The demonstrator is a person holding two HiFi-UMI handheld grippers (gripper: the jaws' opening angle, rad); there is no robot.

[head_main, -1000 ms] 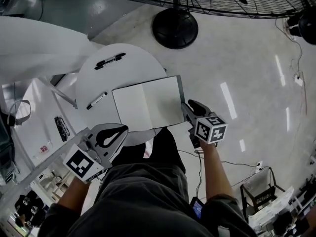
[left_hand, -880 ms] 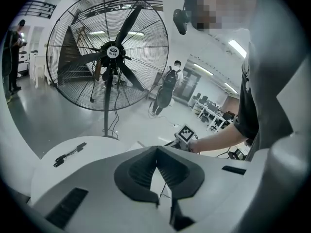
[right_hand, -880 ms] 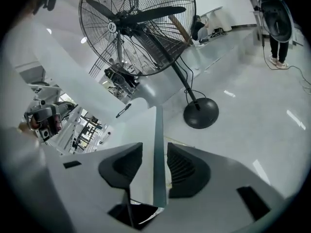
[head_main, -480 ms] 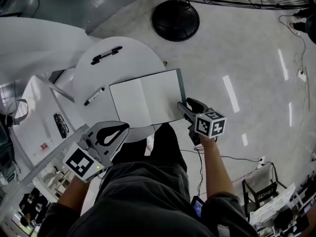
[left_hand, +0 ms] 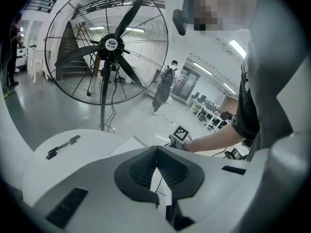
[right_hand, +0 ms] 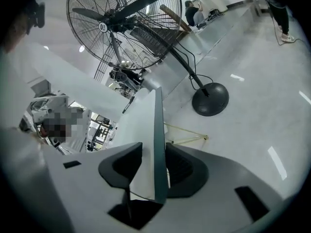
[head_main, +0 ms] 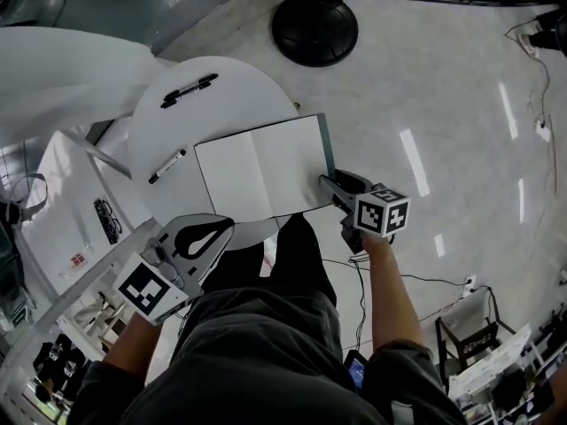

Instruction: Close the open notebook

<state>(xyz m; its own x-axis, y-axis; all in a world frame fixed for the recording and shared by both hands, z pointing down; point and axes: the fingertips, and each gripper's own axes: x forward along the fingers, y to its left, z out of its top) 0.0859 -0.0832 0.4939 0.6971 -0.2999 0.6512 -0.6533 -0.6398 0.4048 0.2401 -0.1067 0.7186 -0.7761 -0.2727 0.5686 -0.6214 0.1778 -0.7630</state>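
Notebook [head_main: 261, 166]: lies open and flat, blank pages up, at the right of the tabletop's [head_main: 177, 113] edge nearest the person. Its near right corner juts past the rim.
Why there: I'd say the overhang lets a jaw get under the cover without scraping the tabletop.
Right gripper [head_main: 330, 184]: sits at that overhanging corner. Its jaws have just been closing and now pinch the notebook's right leaf, with the dark cover against one pad and the white page against the other.
Why so held: a grip on the outer edge gives the longest swing for turning that leaf over the spine onto the left page. The notebook is flat, so I judge the closing has barely begun.
Left gripper [head_main: 221, 228]: hangs off the tabletop's near edge, apart from the notebook, with its jaws together on nothing. It is probably kept back so the leaf can land freely.
Marker [head_main: 188, 90]: lies near the far edge, well apart from the notebook.
Pen [head_main: 167, 166]: lies toward the left edge, near the notebook's left side but not touching it.
Holders: I see no cup, box or tray. The tabletop alone bears the notebook, marker and pen, all loose.
Risk: the thin leaf may slip from the pads, or the notebook may slide further off the rim.
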